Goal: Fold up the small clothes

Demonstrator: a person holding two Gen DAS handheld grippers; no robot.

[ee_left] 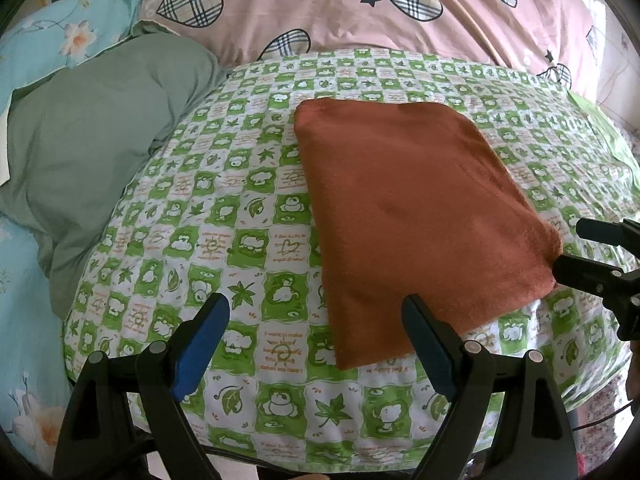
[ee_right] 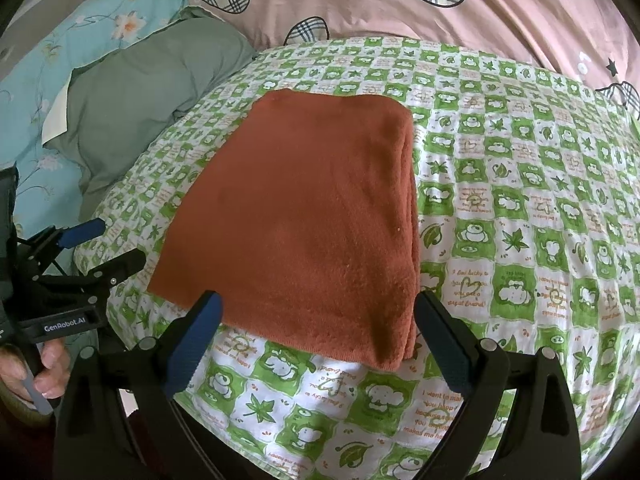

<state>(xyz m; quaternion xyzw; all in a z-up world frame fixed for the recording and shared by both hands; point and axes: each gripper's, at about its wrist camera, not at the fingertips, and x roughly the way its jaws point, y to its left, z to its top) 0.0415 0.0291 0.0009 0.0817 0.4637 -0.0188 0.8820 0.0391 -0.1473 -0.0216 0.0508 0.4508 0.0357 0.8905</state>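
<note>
A rust-brown cloth, folded into a thick rectangle, lies flat on the green-and-white checked sheet of the bed, nearer the sheet's front edge than its far edge. The left hand-held gripper hovers at that front edge, released, its 2 blue-padded fingers spread wide with nothing between them. The right hand-held gripper is also released, jaws wide over the cloth's near edge without pinching it. A grey-green pillow sits past the sheet's left edge, a pink heart-print quilt behind.
</note>
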